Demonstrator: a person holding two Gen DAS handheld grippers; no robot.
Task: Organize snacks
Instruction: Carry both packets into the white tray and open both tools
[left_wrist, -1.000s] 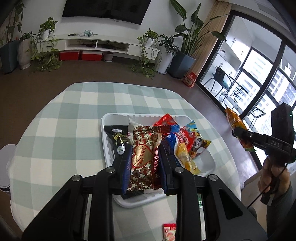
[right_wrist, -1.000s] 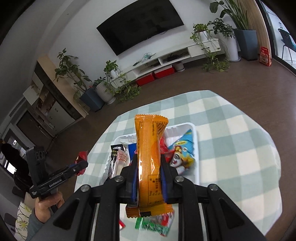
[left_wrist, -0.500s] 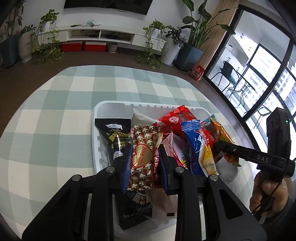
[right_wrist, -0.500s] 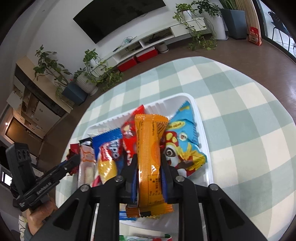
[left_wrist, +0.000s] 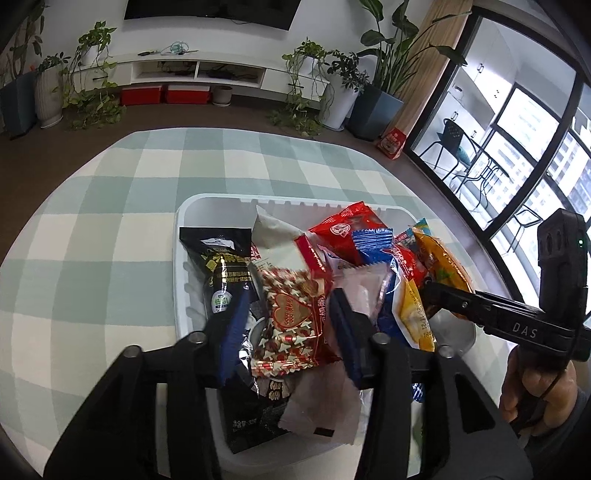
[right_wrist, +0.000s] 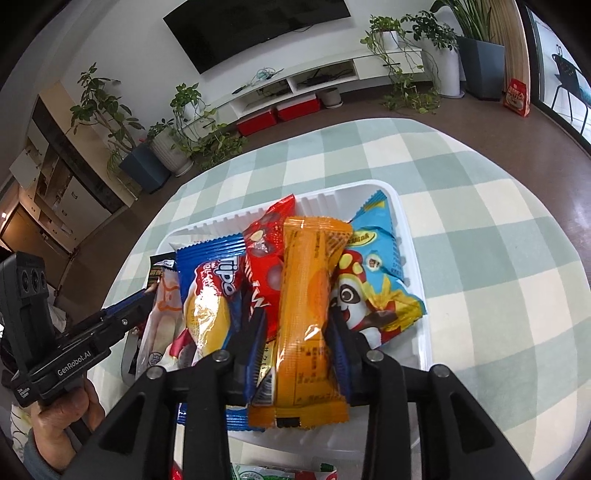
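A white tray (left_wrist: 192, 210) (right_wrist: 408, 229) on the checked table holds several snack packets. My left gripper (left_wrist: 289, 295) hangs low over its near left part. Its jaws are opening, and a red heart-patterned packet (left_wrist: 291, 317) lies between them on the pile with gaps at both pads. My right gripper (right_wrist: 297, 314) is over the tray's right part, also with its jaws opening. A long orange packet (right_wrist: 306, 295) rests between them on a red packet (right_wrist: 264, 254), loose from the pads. A blue Tipo packet (right_wrist: 208, 280) and a light blue panda packet (right_wrist: 373, 280) flank it.
The round table wears a green and white checked cloth (left_wrist: 110, 229). A green and red packet (right_wrist: 280, 472) lies on the cloth just in front of the tray. A black packet (left_wrist: 221, 258) fills the tray's left side. A person's hand (right_wrist: 62, 413) grips the left tool.
Both grippers came down over the tray with their packets. Both pairs of jaws then spread, and the heart packet and the orange packet now rest on the pile.
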